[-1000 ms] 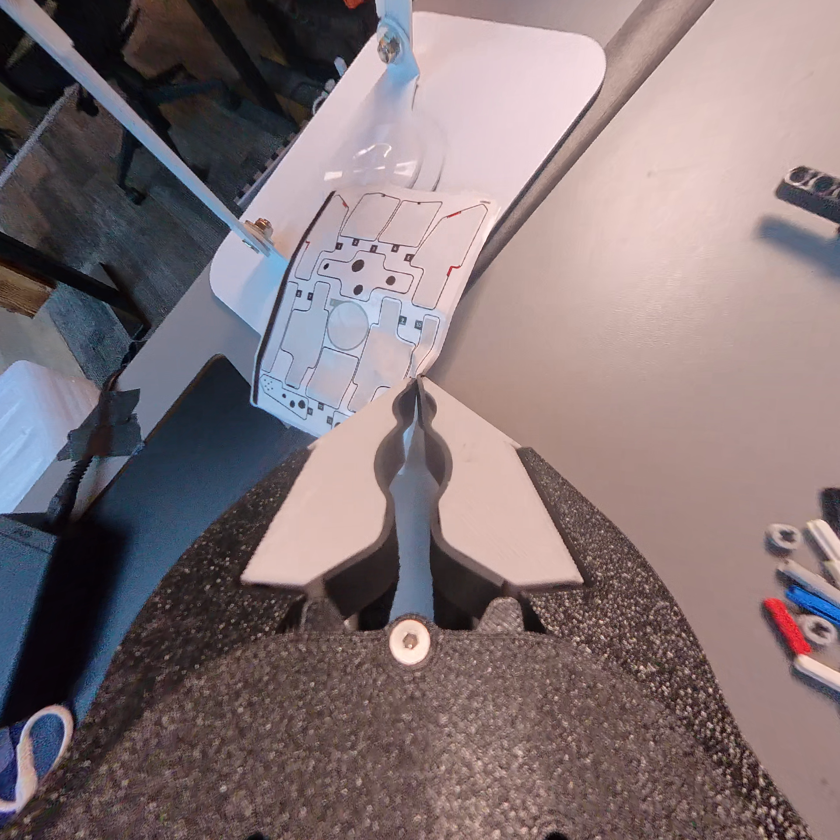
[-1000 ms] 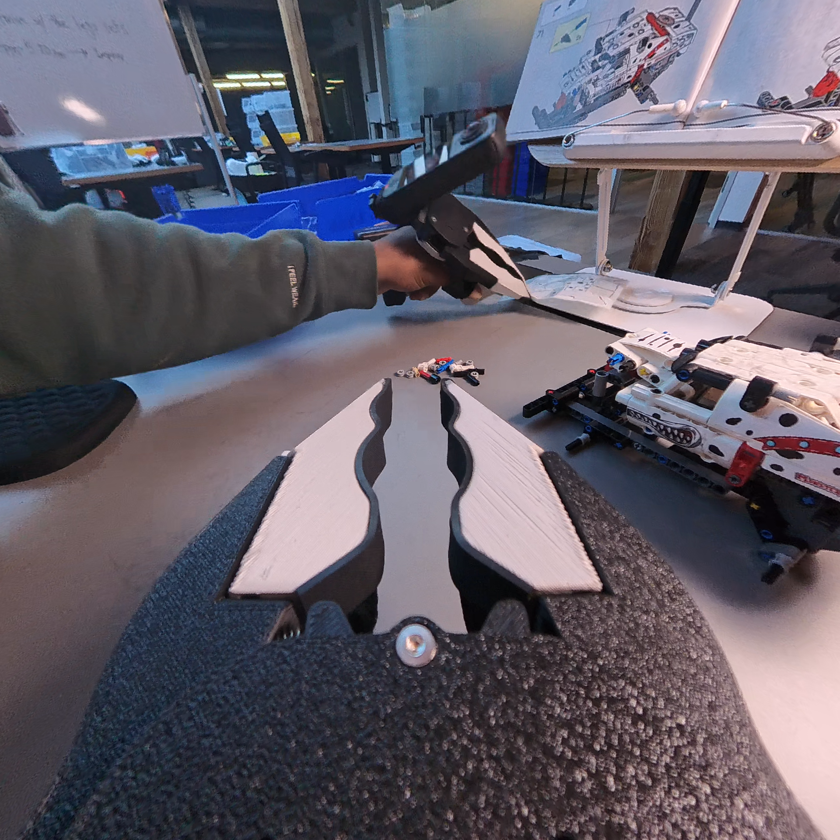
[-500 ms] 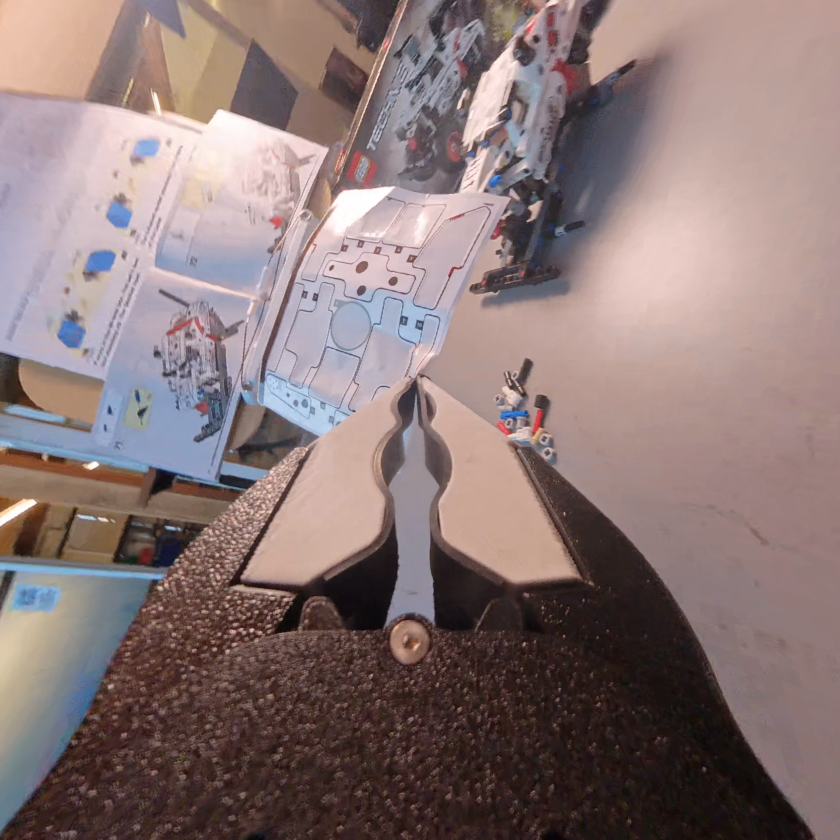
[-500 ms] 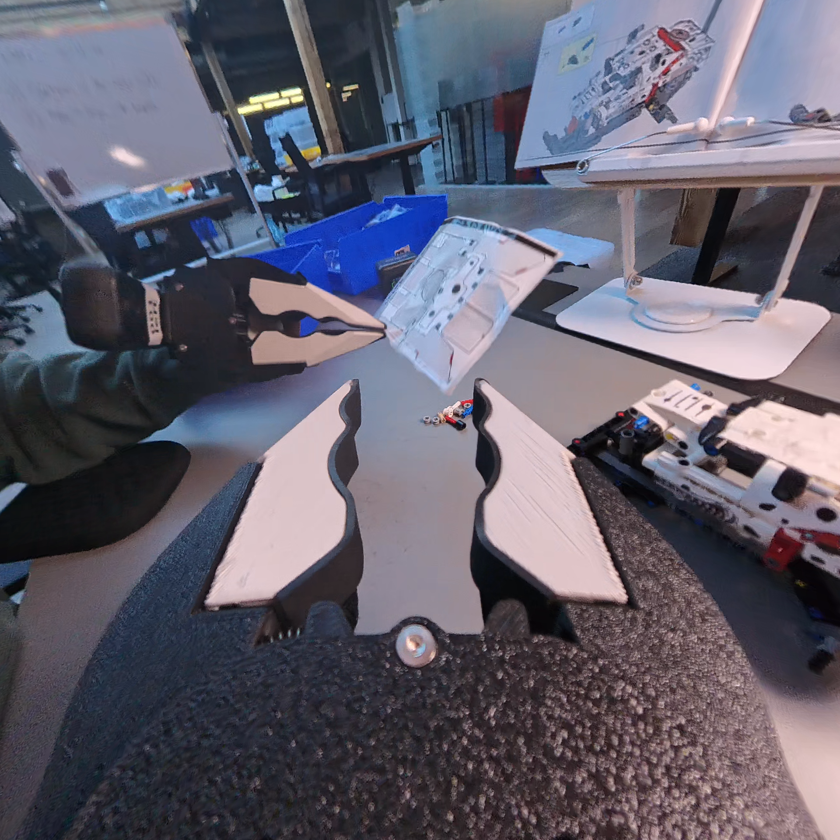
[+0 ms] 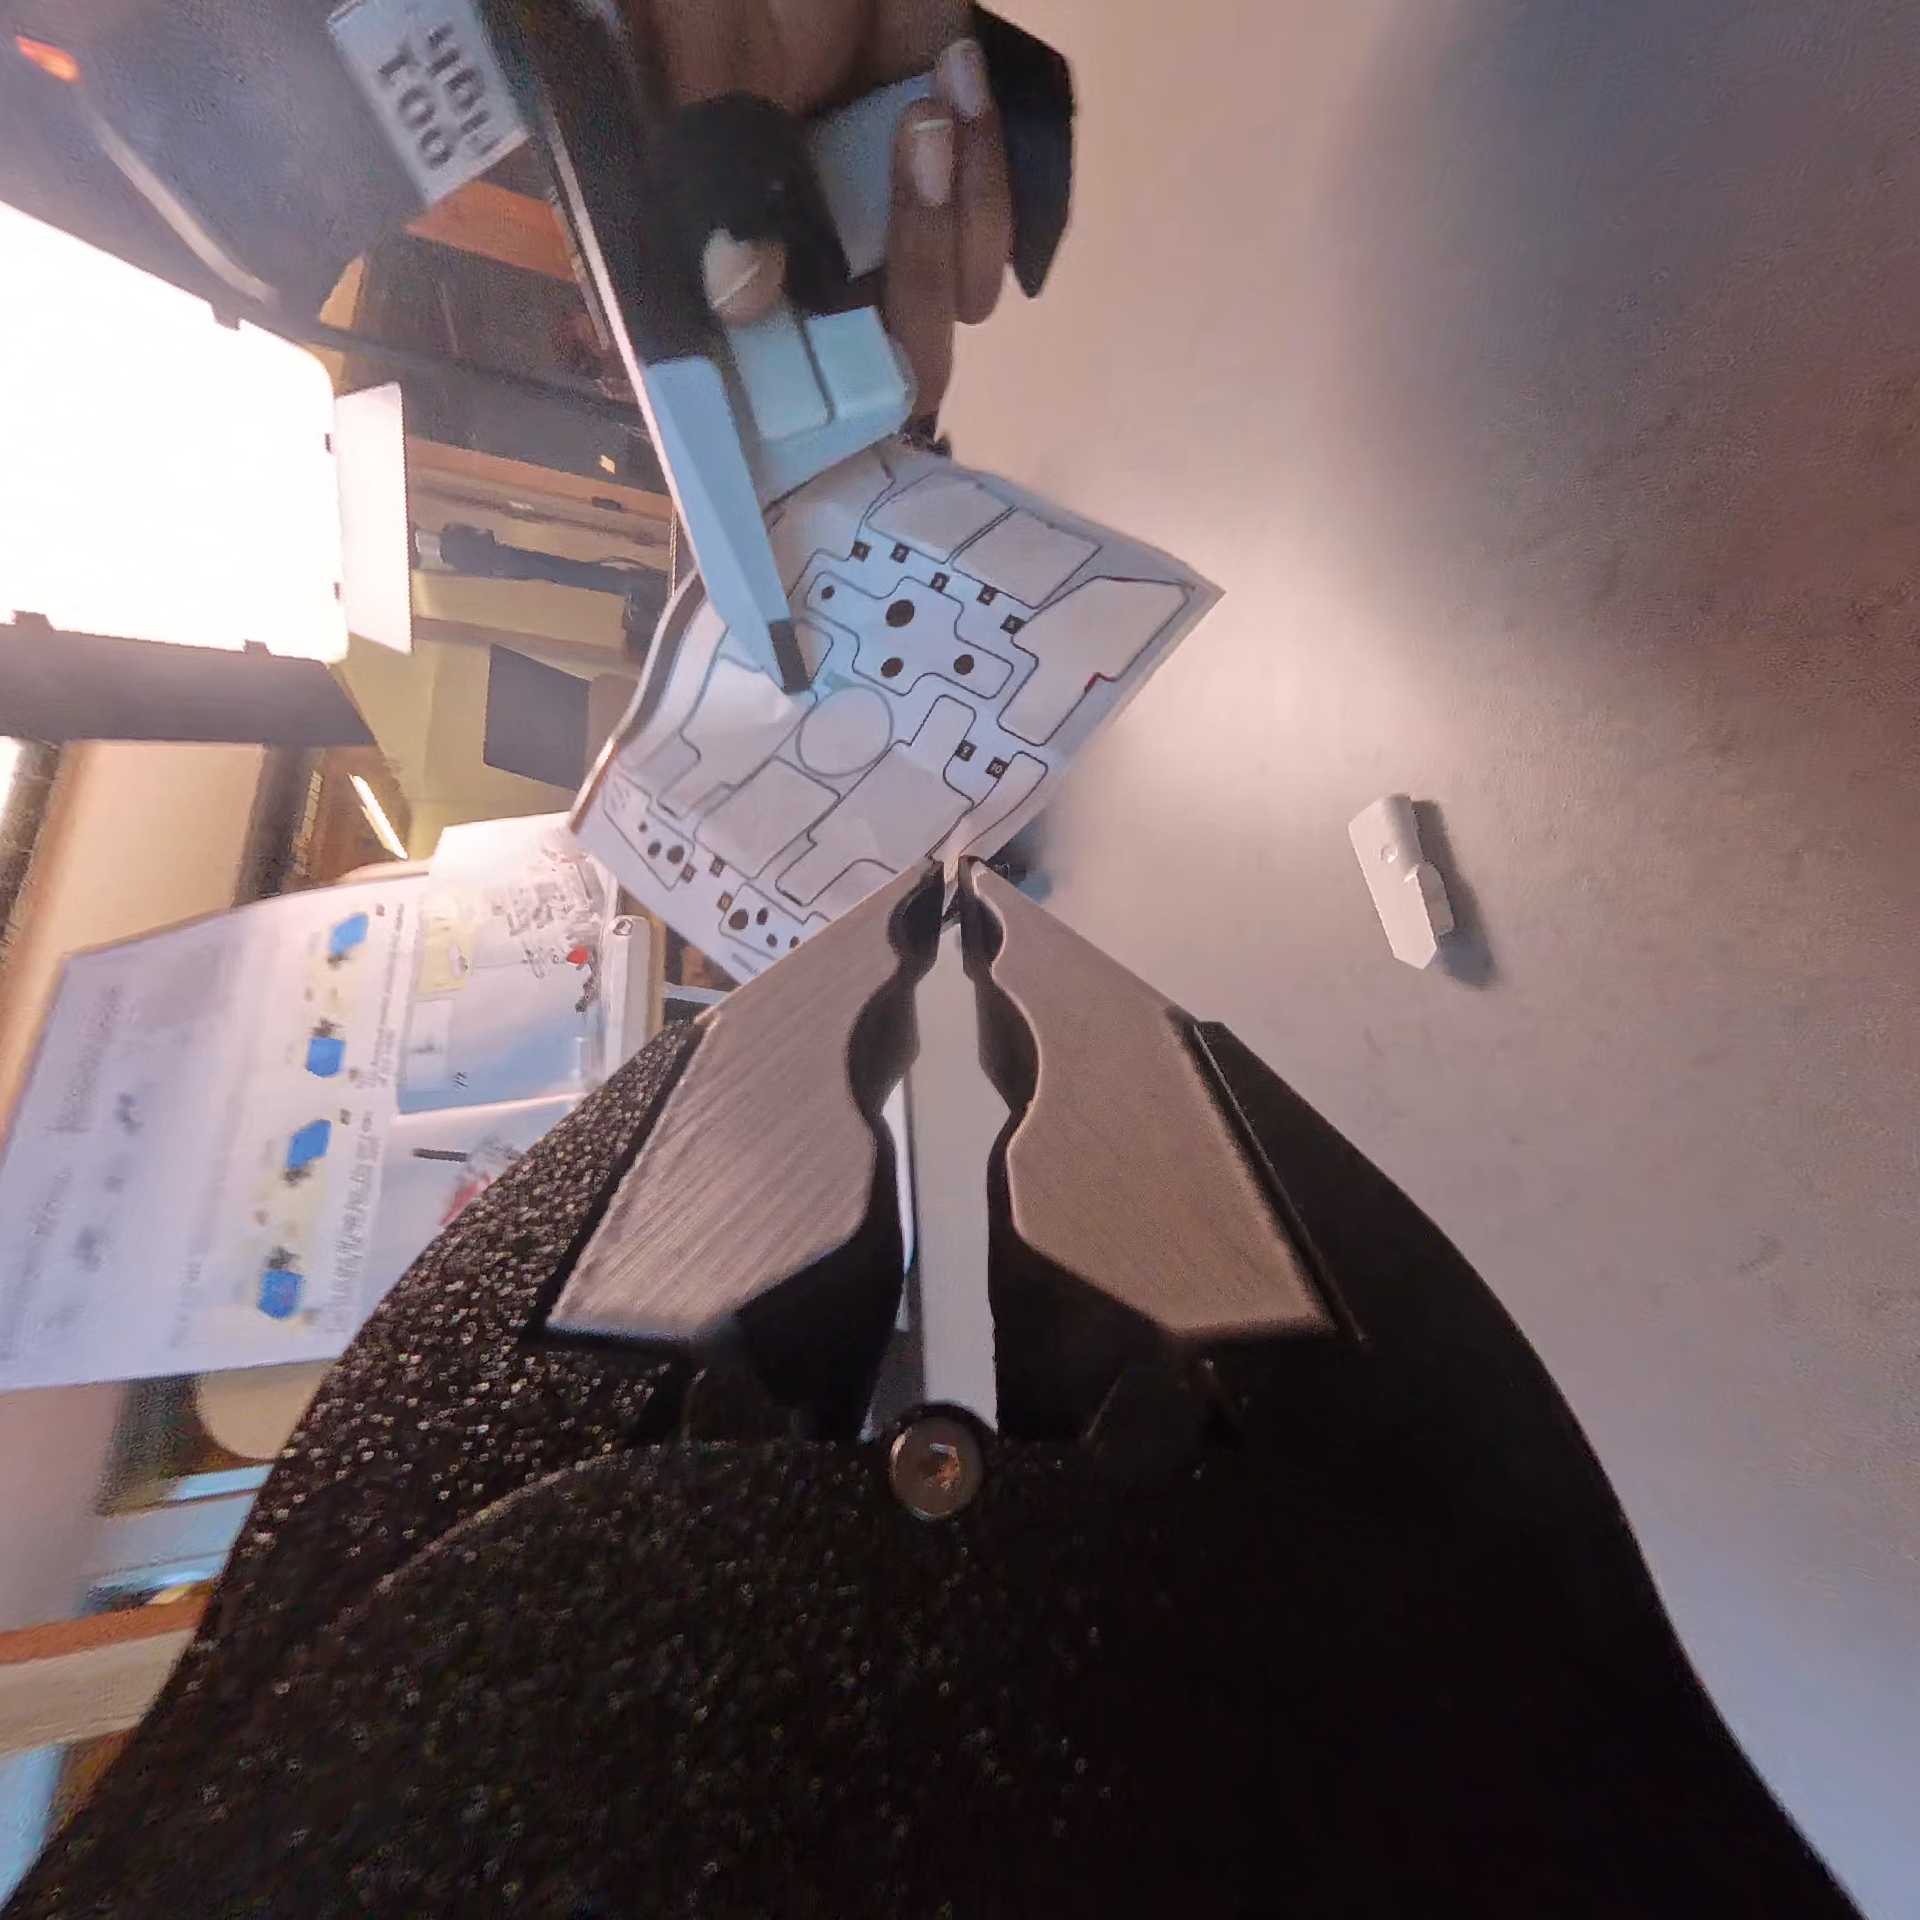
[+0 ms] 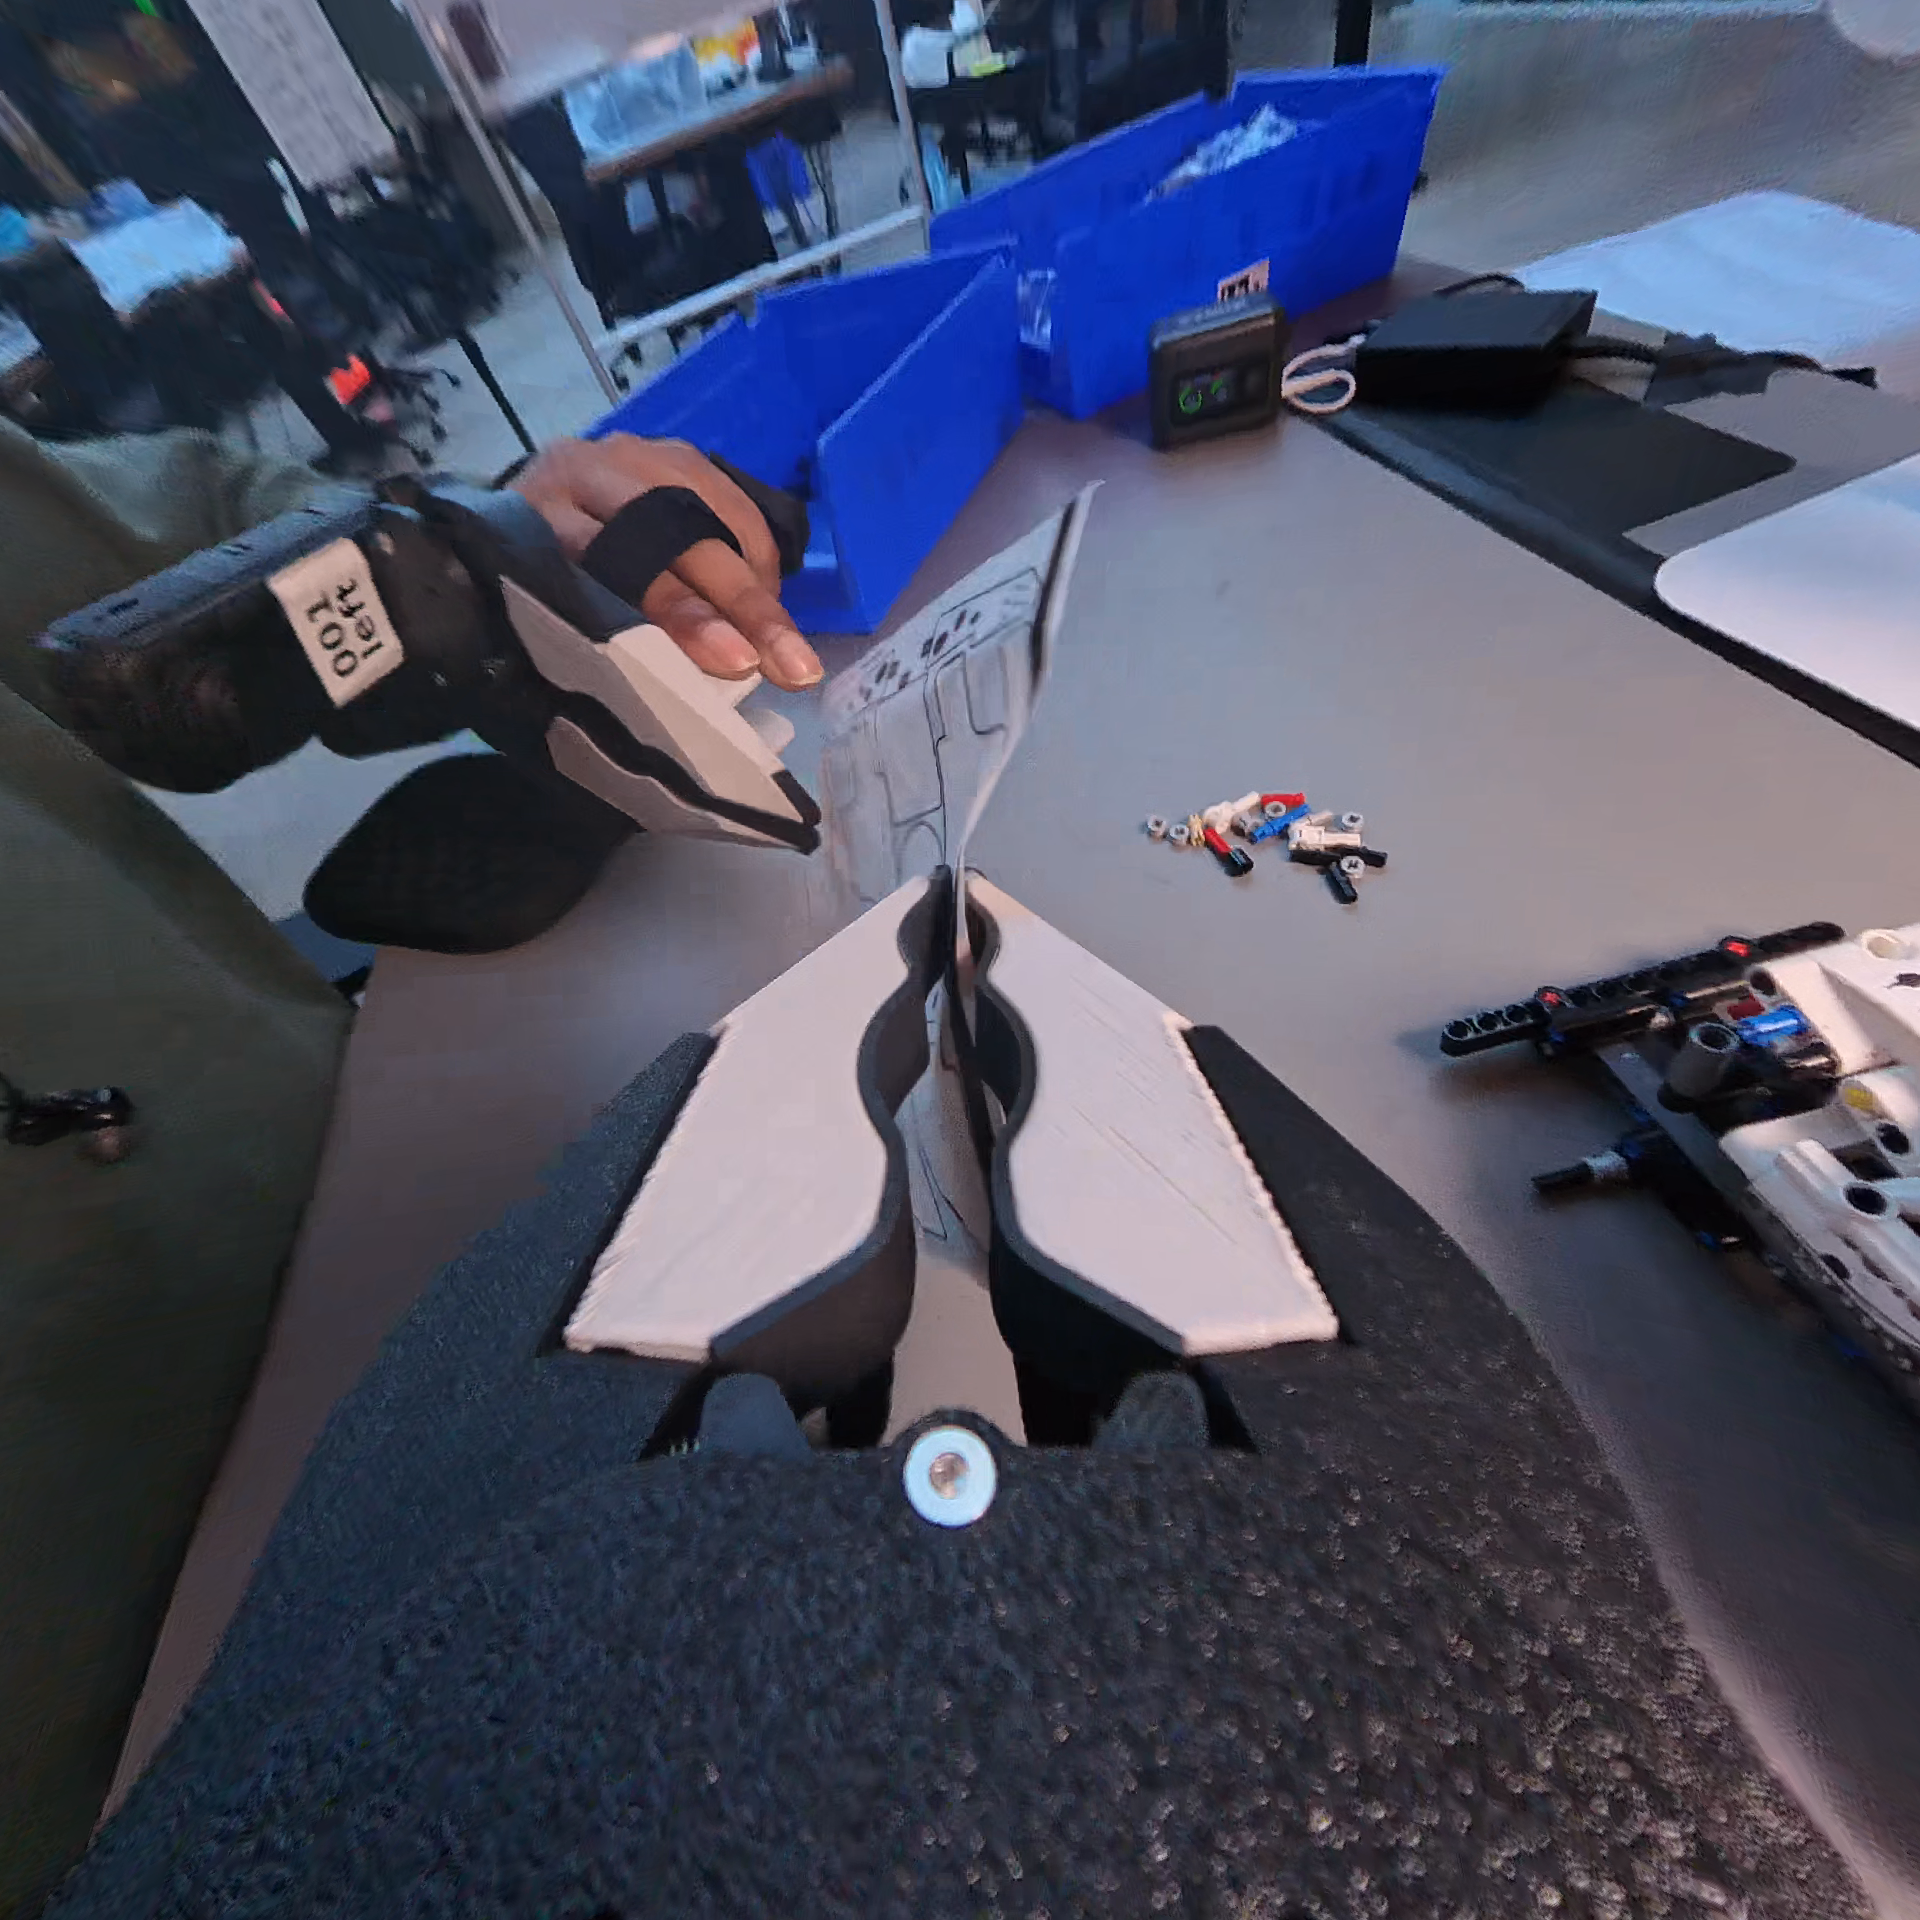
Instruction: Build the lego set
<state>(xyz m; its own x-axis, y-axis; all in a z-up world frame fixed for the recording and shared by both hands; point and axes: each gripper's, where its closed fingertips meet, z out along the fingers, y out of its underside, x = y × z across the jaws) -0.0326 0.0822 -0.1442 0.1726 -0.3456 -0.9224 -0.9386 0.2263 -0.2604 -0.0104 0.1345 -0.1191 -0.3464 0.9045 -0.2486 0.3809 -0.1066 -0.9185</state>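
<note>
A white sticker sheet (image 5: 894,707) with black outlines hangs in the air over the grey table (image 5: 1558,520). My left gripper (image 5: 951,875) is shut on the sheet's near corner. My right gripper (image 6: 956,883) is shut on the same sheet (image 6: 935,727), which runs edge-on deep between its fingers. In the left wrist view the right gripper (image 5: 784,665) reaches onto the sheet from above, held by a hand. In the right wrist view the left gripper (image 6: 800,821) meets the sheet's left edge. The part-built white, spotted lego vehicle (image 6: 1818,1101) stands at the right.
A pile of small loose pins and bushes (image 6: 1268,831) lies on the table beyond the sheet. A single white piece (image 5: 1403,894) lies to the right. Blue bins (image 6: 1143,260), a black device (image 6: 1216,364) and the white book-stand base (image 6: 1829,592) stand at the back. The instruction booklet (image 5: 260,1122) is at the left.
My left gripper lifted the sticker sheet off the stand base and carried it over to the right gripper. My right gripper opened wide, then shut on the sheet.
</note>
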